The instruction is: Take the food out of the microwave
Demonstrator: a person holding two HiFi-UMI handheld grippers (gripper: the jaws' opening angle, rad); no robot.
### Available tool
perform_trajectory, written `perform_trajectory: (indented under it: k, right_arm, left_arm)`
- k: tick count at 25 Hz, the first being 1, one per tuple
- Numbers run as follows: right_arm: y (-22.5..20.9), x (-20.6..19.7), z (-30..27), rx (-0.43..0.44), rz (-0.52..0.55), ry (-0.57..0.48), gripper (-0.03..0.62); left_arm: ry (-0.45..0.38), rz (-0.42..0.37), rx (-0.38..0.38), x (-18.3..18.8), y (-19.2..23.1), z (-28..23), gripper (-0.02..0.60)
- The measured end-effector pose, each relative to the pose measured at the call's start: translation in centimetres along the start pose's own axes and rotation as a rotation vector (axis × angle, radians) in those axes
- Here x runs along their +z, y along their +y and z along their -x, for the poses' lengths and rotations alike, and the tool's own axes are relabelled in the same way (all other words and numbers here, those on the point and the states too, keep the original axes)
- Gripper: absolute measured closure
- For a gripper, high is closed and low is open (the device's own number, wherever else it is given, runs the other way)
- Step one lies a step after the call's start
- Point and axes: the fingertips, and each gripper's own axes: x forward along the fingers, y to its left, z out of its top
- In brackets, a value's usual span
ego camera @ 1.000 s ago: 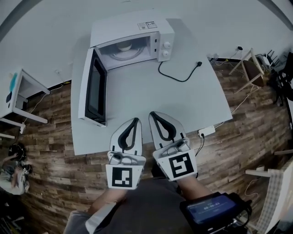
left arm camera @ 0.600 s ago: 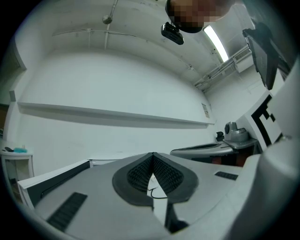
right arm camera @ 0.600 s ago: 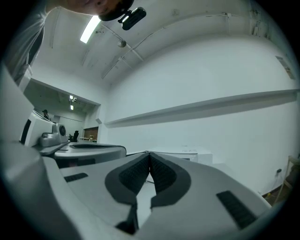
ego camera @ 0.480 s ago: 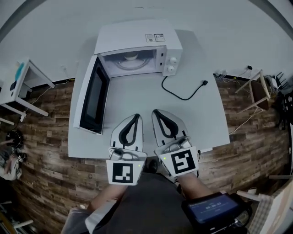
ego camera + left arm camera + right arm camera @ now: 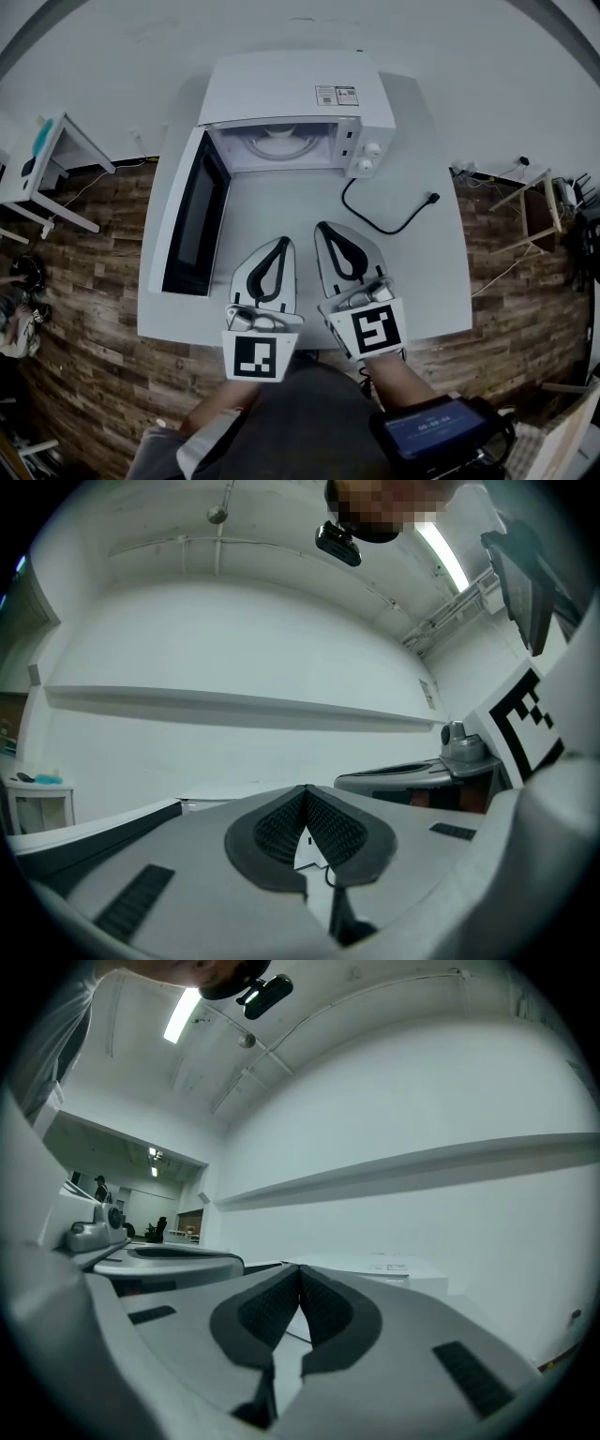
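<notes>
Now | microwave (image 5: pixel 281 89) closer than before | left gripper (image 5: pixel 279 242), right gripper (image 5: pixel 323 227) clenched empty

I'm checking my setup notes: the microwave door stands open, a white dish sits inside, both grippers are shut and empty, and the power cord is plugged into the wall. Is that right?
Not quite: the power cord is unplugged. Its plug lies loose on the table, as the head view shows. The rest of your note stands.

Bright, even, cool indoor light. Glare from ceiling strip lamp (image 5: pixel 181 1014) upper left, right gripper view. Heavy fisheye bending, black corners; close foreground soft.
</notes>
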Motion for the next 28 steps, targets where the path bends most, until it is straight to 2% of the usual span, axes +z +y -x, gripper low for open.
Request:
perform_trajectory:
  k: [12, 28]
  right_arm:
    - [-3.5, -3.0, -9.1, 0.007, -0.011, 0.045, 0.588]
    - [-4.4, -7.5, -15.5, 0.011, -0.010, 0.113, 0.587]
  left_arm:
    - [0.053, 0.029, 0.040, -3.2, 5.5, -6.1, 0.574]
    - [0.079, 0.031, 0.069, -6.5, 9.4, -9.0, 0.574]
